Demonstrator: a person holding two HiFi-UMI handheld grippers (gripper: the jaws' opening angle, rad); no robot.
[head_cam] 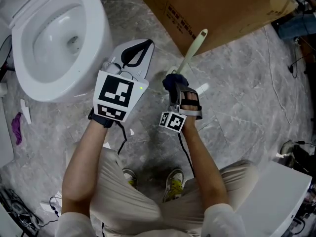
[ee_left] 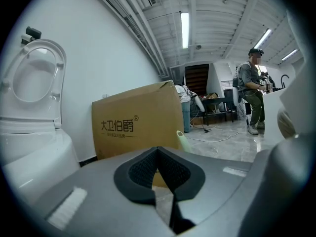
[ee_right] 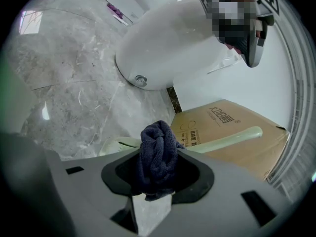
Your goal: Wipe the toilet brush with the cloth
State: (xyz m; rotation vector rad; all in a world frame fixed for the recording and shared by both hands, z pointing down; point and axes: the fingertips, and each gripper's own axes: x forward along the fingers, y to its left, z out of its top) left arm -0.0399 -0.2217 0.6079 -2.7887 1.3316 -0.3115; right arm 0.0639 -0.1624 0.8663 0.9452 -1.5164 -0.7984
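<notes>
At the far left stands the white toilet, its bowl open, on the grey marble floor. Next to it we hold the left tool, pointing away from us over the floor just beside the bowl. Its jaws are pressed together with nothing between them (the left gripper view shows only the pads meeting in a point). To its right we hold the right tool, its jaws clamped on a bunched dark blue cloth, which bulges out past the pads. The cloth sits against the lower part of the toilet brush. The brush's pale green handle slants up and away from the cloth toward the big cardboard box beyond. The handle's rounded end lies in front of the box's printed side. We cannot tell what holds the brush up, as its lower end is hidden behind the cloth and the right tool.
</notes>
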